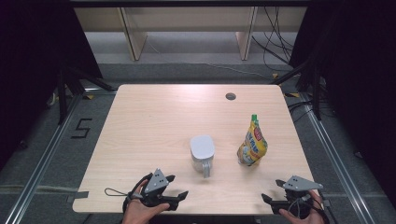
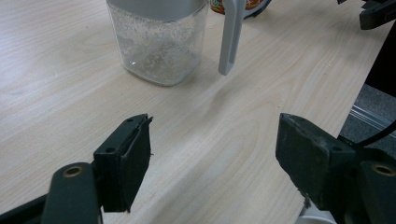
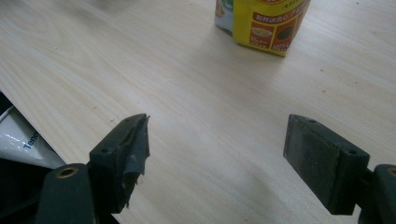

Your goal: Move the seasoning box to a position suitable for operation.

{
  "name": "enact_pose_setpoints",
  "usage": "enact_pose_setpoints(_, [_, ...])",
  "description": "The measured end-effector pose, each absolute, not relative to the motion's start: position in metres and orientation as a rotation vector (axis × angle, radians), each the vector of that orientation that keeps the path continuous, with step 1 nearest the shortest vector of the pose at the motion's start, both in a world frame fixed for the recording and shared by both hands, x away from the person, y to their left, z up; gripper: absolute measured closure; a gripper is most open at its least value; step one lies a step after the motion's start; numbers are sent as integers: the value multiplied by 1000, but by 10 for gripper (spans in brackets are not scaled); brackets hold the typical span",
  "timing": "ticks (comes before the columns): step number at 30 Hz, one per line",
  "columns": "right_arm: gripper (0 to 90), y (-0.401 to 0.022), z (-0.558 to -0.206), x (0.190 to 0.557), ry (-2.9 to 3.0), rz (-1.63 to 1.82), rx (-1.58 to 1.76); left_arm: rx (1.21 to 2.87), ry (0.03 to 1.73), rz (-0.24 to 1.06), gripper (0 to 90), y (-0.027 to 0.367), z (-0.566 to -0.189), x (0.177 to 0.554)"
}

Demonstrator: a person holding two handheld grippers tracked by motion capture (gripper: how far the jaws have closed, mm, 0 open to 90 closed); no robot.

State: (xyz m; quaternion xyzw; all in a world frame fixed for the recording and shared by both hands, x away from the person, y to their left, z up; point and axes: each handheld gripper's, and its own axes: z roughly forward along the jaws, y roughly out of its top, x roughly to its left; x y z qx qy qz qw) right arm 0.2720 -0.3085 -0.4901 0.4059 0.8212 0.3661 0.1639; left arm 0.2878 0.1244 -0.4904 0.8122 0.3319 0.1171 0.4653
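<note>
We have both grippers low at the near edge of the table (image 1: pixel 154 112), and neither holds anything. The left gripper (image 1: pixel 180 197) has its jaws spread wide, aimed at the jug (image 1: pixel 202 154); the right gripper (image 1: pixel 270 199) is just as wide, facing the pouch (image 1: pixel 252 142).

The jug stands upright mid-table with its handle (image 2: pixel 232 37) turned toward us. Its clear walls look like hard plastic, stiff and smooth, so we judge it slippery across the body; the grey lid (image 1: pixel 202 146) seems only seated on top. The handle is the safest place to take hold.

The pouch stands just right of the jug, well apart from it, green cap (image 1: pixel 254 117) up. We expect it to be soft, light and easy to tip or crumple, so we would pinch it high, near the neck under the cap.
</note>
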Motion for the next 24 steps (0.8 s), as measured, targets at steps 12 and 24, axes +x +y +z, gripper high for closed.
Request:
enact_pose_setpoints(12, [233, -308, -491, 273, 2370, 1057, 1151, 1987, 816, 291, 261, 123, -490, 289])
enact_pose_setpoints(24, [232, -309, -491, 274, 2374, 1061, 1152, 1975, 806, 296, 266, 115, -488, 297])
